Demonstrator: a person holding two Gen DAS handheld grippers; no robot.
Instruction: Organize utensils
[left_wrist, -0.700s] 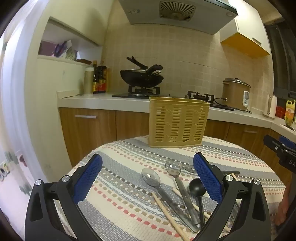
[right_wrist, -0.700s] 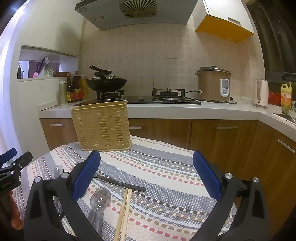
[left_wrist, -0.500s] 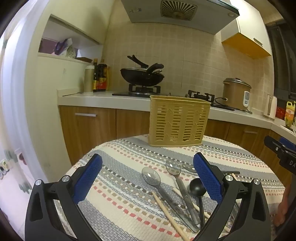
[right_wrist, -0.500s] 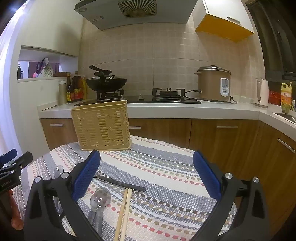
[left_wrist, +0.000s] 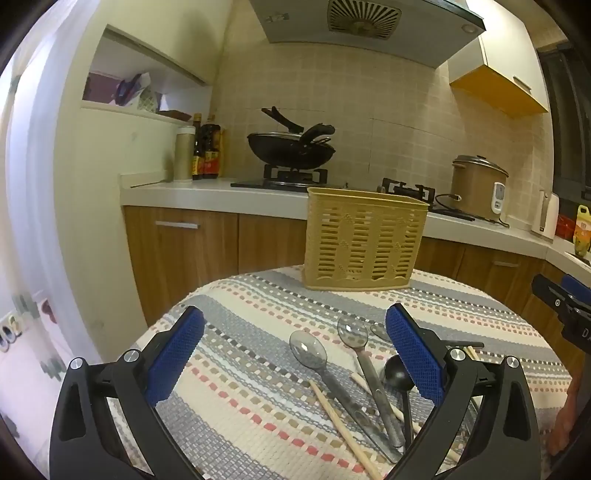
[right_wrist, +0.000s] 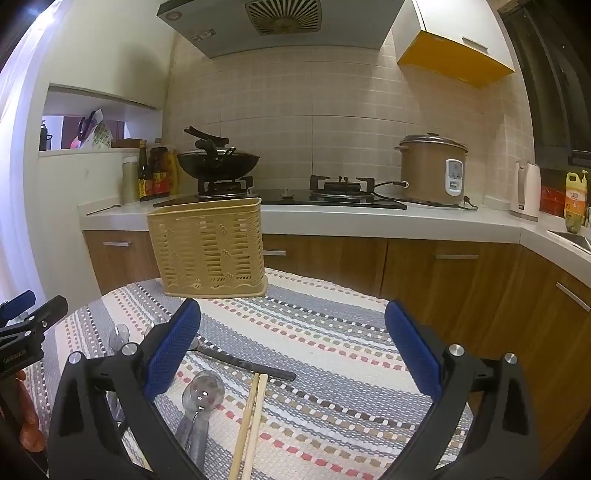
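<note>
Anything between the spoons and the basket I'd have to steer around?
No. In the left wrist view only bare striped cloth lies between the spoons and the basket.

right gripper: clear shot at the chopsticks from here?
Probably yes. The right gripper is open and empty, and the chopsticks lie flat on the cloth just below and between its fingers, nothing on top of them. A clear spoon lies close alongside, so it may get nudged.
</note>
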